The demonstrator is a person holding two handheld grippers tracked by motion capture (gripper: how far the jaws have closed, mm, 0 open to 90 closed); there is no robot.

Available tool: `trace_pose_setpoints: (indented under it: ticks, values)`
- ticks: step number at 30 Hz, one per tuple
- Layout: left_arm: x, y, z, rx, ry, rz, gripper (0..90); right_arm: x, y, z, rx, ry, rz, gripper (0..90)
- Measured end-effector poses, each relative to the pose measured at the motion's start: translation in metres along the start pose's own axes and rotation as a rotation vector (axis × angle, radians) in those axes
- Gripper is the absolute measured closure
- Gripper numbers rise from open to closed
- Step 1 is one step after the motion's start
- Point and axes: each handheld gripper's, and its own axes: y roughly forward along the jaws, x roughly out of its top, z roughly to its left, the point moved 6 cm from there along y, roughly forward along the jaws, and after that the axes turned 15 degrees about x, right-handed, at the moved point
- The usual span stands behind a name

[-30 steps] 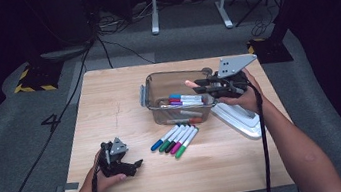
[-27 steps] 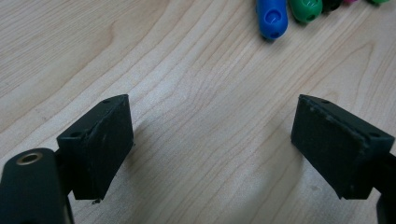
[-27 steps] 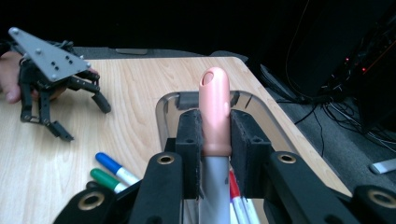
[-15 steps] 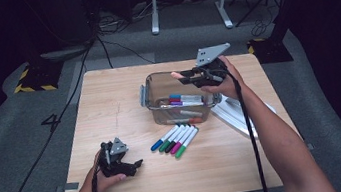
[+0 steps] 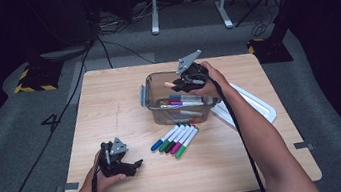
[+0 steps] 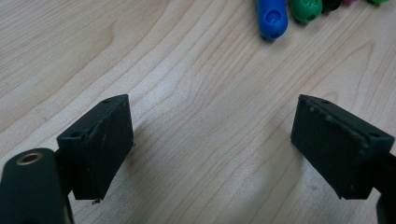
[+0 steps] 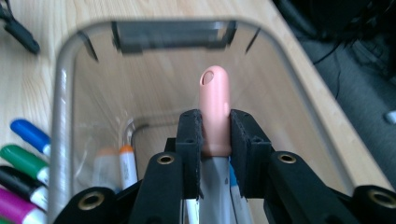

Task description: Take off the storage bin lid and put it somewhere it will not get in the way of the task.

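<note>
My right gripper (image 7: 215, 140) pinches the pink-capped marker (image 7: 215, 109) above the clear bin (image 5: 155, 109) for dropping; left gripper (image 6: 212, 144), jaws spread, idles near the desk's (image 5: 109, 104) front-left corner.

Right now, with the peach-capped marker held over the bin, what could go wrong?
The right hand-held gripper pinches the marker near its cap, with the body hanging behind the jaws; it could pivot or slip when released.

The bin already holds markers, so the new one could land crossed on them.

The cable trails beside the markers on the table and might drag them.
</note>
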Motion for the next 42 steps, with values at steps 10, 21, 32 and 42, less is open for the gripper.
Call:
trace_pose_setpoints:
  ticks: [10,21,32,42]
  values:
    - [0.000,0.000,0.000,0.000,0.000,0.000,13.3,-0.020,0.021,0.002,0.076,0.051,0.143,74.5]
    - [0.000,0.000,0.000,0.001,0.001,0.000,13.3,-0.021,0.030,0.007,0.072,0.075,0.212,58.4]
    - [0.000,0.000,0.000,0.000,0.000,0.000,13.3,-0.002,-0.029,0.038,0.039,0.037,-0.131,47.1]
    - [0.000,0.000,0.000,0.001,0.000,0.000,13.3,-0.021,-0.069,0.092,0.062,-0.057,-0.266,43.8]
